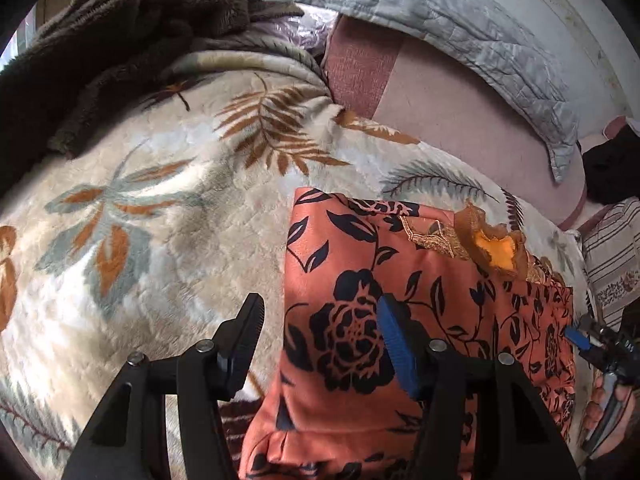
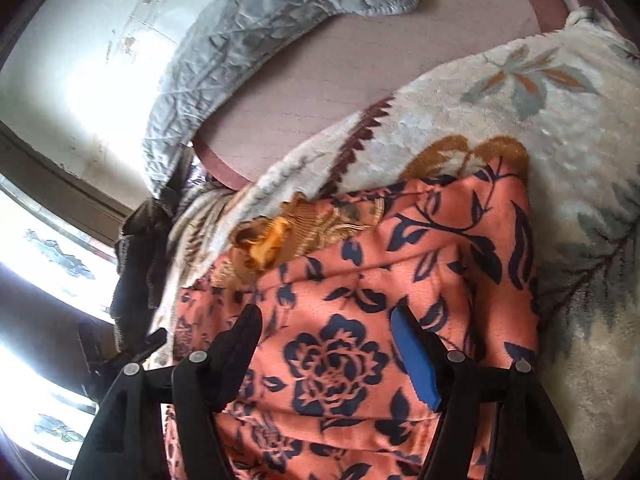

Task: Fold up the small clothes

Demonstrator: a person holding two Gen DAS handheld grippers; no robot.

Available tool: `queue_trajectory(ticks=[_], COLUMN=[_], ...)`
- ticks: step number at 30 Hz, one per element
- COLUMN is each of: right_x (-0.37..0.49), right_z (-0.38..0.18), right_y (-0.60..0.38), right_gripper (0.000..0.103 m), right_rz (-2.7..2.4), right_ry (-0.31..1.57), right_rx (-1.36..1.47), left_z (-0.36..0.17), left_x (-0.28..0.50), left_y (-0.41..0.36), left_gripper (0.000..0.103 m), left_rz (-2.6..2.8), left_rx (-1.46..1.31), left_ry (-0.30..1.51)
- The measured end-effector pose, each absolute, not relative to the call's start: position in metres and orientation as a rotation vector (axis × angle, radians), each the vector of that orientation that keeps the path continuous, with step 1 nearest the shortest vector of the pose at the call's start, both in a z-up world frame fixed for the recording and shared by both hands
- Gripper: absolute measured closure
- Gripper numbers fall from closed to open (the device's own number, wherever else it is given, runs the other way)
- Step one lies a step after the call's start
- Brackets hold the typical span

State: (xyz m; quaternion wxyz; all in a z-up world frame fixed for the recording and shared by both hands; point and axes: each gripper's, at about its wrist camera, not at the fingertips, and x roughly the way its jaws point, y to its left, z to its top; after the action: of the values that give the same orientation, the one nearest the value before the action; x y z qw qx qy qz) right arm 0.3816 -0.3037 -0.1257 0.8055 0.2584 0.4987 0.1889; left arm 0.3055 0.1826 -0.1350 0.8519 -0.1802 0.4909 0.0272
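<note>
An orange-pink garment of soft fabric printed with dark navy roses and leaves (image 1: 400, 280) lay folded on a cream plush blanket patterned with rust and grey-blue fern leaves (image 1: 160, 208), which covered the bed. At the garment's far edge sat a patch of gold embroidery and a frilled amber-orange trim (image 1: 496, 248).

The left gripper (image 1: 320, 320) hovered above the garment's left edge with its jaws standing wide and nothing between them: the black finger was over the blanket just beside the garment, the blue-padded finger (image 1: 394, 340) over the rose print. The right gripper (image 2: 328, 332) hung over the middle of the garment, jaws likewise parted wide and gripping nothing, the large navy rose visible in the gap. Whether either gripper's fingertips touched the cloth could not be told. In the left wrist view, the right gripper showed at the garment's right side, with fingers of the person's hand (image 1: 608, 408) wrapped round its handle.

Beyond the garment lay a pale grey quilted pillow (image 1: 460, 32) on a dusty-pink sheet (image 1: 460, 120). Far to the garment's left, a dark brown fleecy throw (image 1: 120, 32) was heaped on the blanket.
</note>
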Motion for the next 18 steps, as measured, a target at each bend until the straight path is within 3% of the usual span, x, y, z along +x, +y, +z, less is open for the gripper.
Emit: queue_trajectory(ticks=[3,4,5,6,8,11,13,14,15,17,18], right_x=[0.378,0.376,0.373,0.37,0.367,0.385,0.387,0.382,0.376,0.357,0.345], right_z=[-0.139,-0.135,-0.13,-0.121,-0.11,-0.133,-0.141,-0.132,-0.121,-0.104,-0.098], right_y=[-0.315,-0.315,-0.316,-0.316,-0.312,-0.316,-0.331,-0.335,-0.334,-0.333,-0.334], right_gripper=[0.033,0.033,0.033,0.032,0.031,0.032,0.036,0.032,0.032,0.032,0.032], right_rz=[0.385,0.386,0.378,0.393,0.466,0.401,0.393,0.398,0.411,0.424,0.423], right_ry=[1.07,1.063,1.058,1.036,0.993,1.072,1.061,1.022,0.988,0.959,0.951], right_rx=[0.586,0.588,0.58,0.569,0.543,0.523,0.675,0.7,0.68,0.656,0.65], left_z=[-0.158,-0.153,-0.146,-0.138,-0.13,-0.159,-0.148,-0.14,-0.131,-0.114,-0.107], left_x=[0.33,0.331,0.331,0.329,0.326,0.341,0.335,0.328,0.319,0.295,0.282], left_y=[0.193,0.195,0.196,0.198,0.2,0.202,0.203,0.203,0.202,0.202,0.201], left_gripper=[0.052,0.061,0.077,0.08,0.079,0.077,0.077,0.075,0.072,0.051,0.048], left_rz=[0.082,0.089,0.107,0.097,0.099,0.124,0.146,0.139,0.12,0.124,0.114], left_rx=[-0.435,-0.426,-0.408,-0.411,-0.398,-0.368,-0.385,-0.404,-0.414,-0.392,-0.387], left_ry=[1.092,1.072,1.064,1.031,0.968,1.078,1.055,1.031,0.995,0.953,0.931])
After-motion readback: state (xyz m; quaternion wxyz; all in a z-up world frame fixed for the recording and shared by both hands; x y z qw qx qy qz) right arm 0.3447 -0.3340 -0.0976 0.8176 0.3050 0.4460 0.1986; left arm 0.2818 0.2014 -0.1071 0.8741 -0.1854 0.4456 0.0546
